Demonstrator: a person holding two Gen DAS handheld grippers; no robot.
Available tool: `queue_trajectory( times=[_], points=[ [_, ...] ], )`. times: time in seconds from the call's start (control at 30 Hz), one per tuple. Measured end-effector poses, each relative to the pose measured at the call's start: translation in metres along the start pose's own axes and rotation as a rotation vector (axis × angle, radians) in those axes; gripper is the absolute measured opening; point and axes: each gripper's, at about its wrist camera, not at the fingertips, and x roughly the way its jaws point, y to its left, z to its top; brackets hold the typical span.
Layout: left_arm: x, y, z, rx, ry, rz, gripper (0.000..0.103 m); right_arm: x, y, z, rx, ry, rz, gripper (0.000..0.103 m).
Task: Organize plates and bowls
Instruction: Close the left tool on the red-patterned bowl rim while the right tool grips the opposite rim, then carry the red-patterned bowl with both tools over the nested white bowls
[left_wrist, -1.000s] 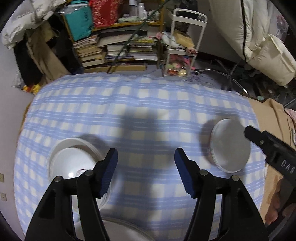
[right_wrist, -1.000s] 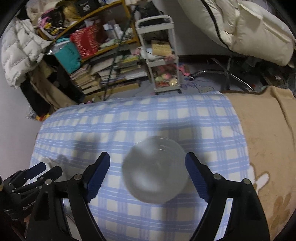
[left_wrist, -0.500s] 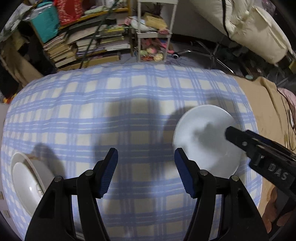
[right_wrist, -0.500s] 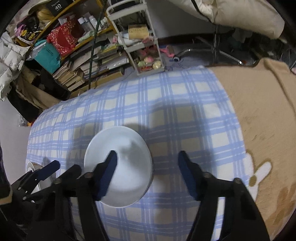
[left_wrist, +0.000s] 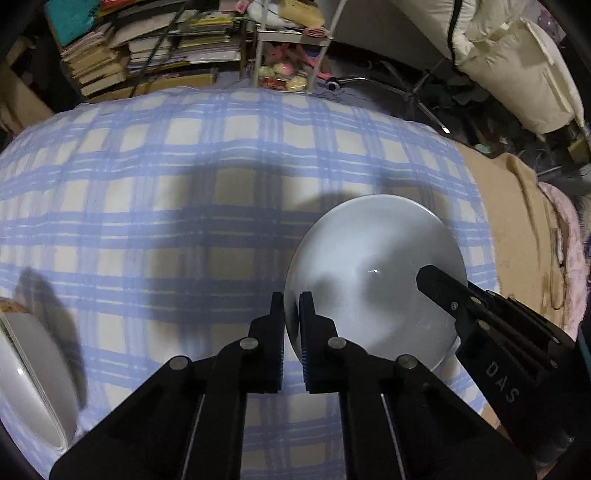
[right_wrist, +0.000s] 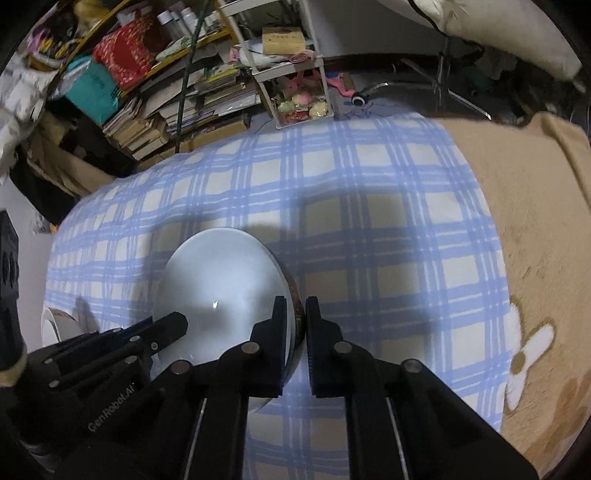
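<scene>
**Both grippers clamped on one bowl**

Checked blue cloth (left_wrist: 184, 206) fills the frame. White bowl (left_wrist: 373, 280) sits centre-right, left hand-held gripper (left_wrist: 291, 314) pinching its left rim, right hand-held gripper (right_wrist: 295, 317) pinching the opposite rim. Stacked plates (left_wrist: 29, 373) sit lower left.

A cluttered home room. Stacked books and papers (right_wrist: 192, 107) crowd low shelves. A blue-and-cream checked cloth (left_wrist: 221, 192) meets a tan flower-patterned blanket (right_wrist: 535, 258).

"DAS" marks the right gripper (left_wrist: 439, 286); "GenRobot.AI" the left gripper (right_wrist: 173, 326).
</scene>
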Motion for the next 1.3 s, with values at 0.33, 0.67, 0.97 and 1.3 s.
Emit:
queue_trajectory(
  times=[0.33,0.67,0.97,1.3],
  points=[
    [-0.058,0.045,-0.002,-0.014,-0.095,0.143,0.009,-0.004,0.059,-0.001,-0.086,-0.011,0.153,0.011],
    [-0.114,0.119,-0.032,-0.116,-0.153,0.227,0.009,-0.022,0.142,-0.016,-0.21,-0.07,0.284,0.011],
    [-0.136,0.173,-0.063,-0.202,-0.17,0.28,0.009,-0.016,0.204,-0.046,-0.314,-0.07,0.315,0.011],
    [-0.128,0.211,-0.092,-0.262,-0.148,0.288,0.009,-0.006,0.243,-0.061,-0.408,-0.081,0.336,0.011]
  ],
)
